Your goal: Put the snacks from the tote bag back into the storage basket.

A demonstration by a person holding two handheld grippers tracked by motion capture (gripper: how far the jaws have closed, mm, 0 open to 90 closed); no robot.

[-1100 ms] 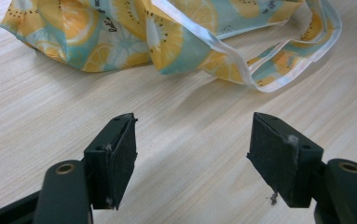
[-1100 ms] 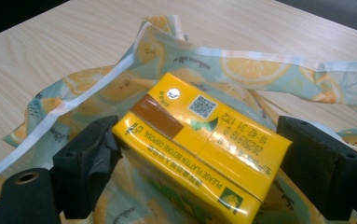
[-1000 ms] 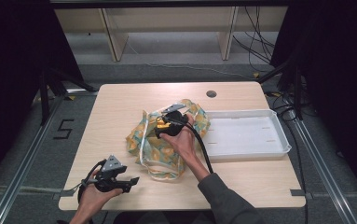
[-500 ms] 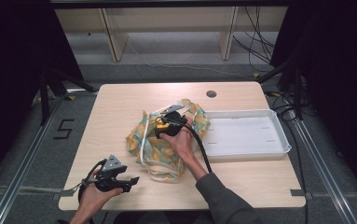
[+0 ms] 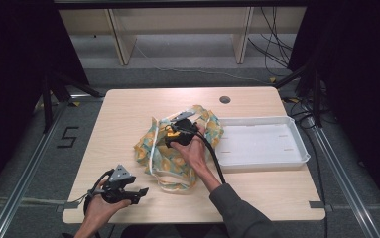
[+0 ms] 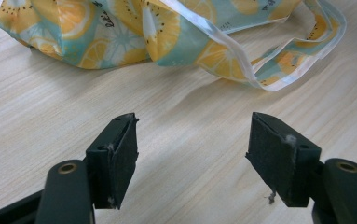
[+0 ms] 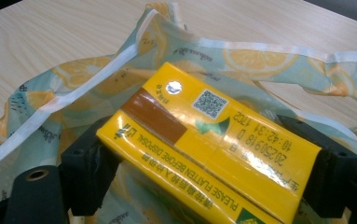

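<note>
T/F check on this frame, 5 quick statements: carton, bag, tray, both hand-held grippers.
1. The right hand-held gripper is shut on the yellow carton. True.
2. The left hand-held gripper holds the bag's strap. False: its jaws stand open over bare table, short of the fruit-print bag.
3. The white tray has the carton in it. False: the carton is over the bag, in the right hand-held gripper.
4. The tray lies on the right side of the table in the high view, next to the bag. True.
5. The bag is plain grey. False: it shows orange and lemon slices on pale teal, with white trim.
</note>
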